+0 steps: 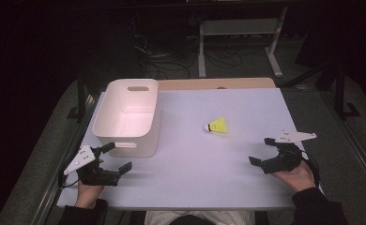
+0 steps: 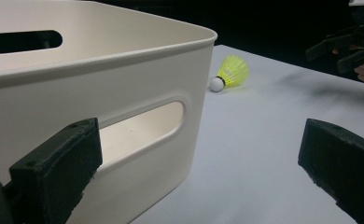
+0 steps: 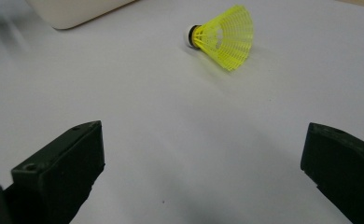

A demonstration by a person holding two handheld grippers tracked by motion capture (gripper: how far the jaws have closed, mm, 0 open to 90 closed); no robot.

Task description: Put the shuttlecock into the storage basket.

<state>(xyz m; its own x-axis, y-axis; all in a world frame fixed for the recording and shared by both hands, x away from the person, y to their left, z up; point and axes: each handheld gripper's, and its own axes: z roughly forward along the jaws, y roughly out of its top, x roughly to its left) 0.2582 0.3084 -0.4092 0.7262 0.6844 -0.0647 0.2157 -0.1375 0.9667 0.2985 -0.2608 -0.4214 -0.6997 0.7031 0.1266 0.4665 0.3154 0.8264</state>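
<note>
Over the table (image 1: 195,178), both tongs, left (image 1: 117,157) and right (image 1: 262,151), wide apart, seemingly empty.

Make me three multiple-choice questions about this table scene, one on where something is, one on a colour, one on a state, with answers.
1. Where does the shuttlecock lie?
A. inside the bin
B. on the table, right of the bin
C. in a gripper

2. What colour is its skirt?
A. yellow
B. red
C. blue

3. How is the right gripper?
A. shut on the shuttlecock
C. shut, holding nothing
B. open

Answers: 1 B, it rests on the table apart from the white bin. 2 A, the right gripper view shows yellow mesh. 3 B, its jaws stand wide apart.
</note>
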